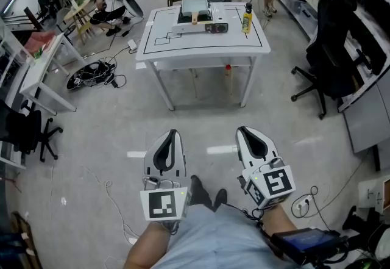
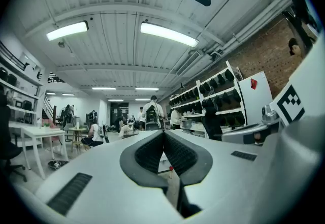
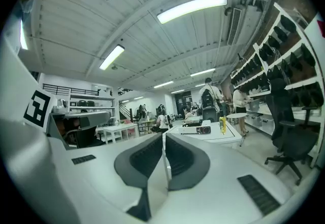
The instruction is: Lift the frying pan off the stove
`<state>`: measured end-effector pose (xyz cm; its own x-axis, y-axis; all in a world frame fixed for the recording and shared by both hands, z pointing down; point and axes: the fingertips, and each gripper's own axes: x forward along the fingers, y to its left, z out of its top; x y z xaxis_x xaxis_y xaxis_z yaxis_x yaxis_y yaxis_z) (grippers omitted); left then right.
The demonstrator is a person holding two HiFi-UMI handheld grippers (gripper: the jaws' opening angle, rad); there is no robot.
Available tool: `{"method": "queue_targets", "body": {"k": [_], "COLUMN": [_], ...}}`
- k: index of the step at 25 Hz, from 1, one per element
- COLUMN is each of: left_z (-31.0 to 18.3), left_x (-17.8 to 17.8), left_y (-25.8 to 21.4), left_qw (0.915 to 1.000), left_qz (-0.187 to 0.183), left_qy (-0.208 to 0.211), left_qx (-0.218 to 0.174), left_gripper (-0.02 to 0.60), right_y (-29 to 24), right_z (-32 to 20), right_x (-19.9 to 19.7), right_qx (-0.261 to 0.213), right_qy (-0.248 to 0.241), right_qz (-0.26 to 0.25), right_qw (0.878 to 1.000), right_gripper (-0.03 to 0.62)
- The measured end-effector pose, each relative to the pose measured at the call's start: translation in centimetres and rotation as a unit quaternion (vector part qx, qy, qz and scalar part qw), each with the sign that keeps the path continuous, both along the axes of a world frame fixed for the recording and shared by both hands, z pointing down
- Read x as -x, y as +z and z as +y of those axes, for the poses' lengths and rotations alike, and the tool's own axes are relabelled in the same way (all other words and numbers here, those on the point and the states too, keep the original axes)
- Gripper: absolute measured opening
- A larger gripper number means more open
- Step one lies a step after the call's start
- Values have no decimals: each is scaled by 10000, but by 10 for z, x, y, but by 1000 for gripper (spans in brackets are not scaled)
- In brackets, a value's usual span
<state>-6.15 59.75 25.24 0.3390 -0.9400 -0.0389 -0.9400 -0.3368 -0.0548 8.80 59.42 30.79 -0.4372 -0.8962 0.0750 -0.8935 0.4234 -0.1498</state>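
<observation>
Far ahead a white table (image 1: 164, 42) carries a flat stove (image 1: 204, 27) with a pale grey boxy thing (image 1: 194, 7) on top; I cannot make out a frying pan from here. In the right gripper view the table (image 3: 223, 139) and stove (image 3: 197, 129) show small beyond the jaws. Both grippers hang close to my body, well short of the table and pointing level. My left gripper (image 1: 173, 134) (image 2: 163, 133) is shut with nothing in it. The right gripper (image 1: 242, 130) (image 3: 163, 135) is shut and empty too.
A yellow bottle (image 1: 247, 17) (image 3: 222, 125) stands on the table's right side. A black office chair (image 1: 332, 48) is at the right, another (image 1: 27, 130) at the left by a white desk (image 1: 36, 72). Cables (image 1: 91, 72) lie on the floor. People are at the back.
</observation>
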Motion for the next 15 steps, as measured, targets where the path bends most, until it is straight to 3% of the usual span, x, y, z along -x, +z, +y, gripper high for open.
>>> {"method": "queue_targets", "body": {"k": [8, 15], "left_z": [-18, -80], "left_x": [8, 33], "left_y": [19, 50], "left_qw": [9997, 9978], "left_qz": [49, 122], "left_qy": [-104, -211], "left_qx": [230, 615], "left_gripper": [18, 18], "right_y": [21, 54], "right_z": [-21, -83], "right_x": [-8, 8], "right_qx": [213, 647], "right_qy": [107, 142], "right_qz": [130, 207], "right_qw": [9996, 9976], "right_gripper": [51, 51]}}
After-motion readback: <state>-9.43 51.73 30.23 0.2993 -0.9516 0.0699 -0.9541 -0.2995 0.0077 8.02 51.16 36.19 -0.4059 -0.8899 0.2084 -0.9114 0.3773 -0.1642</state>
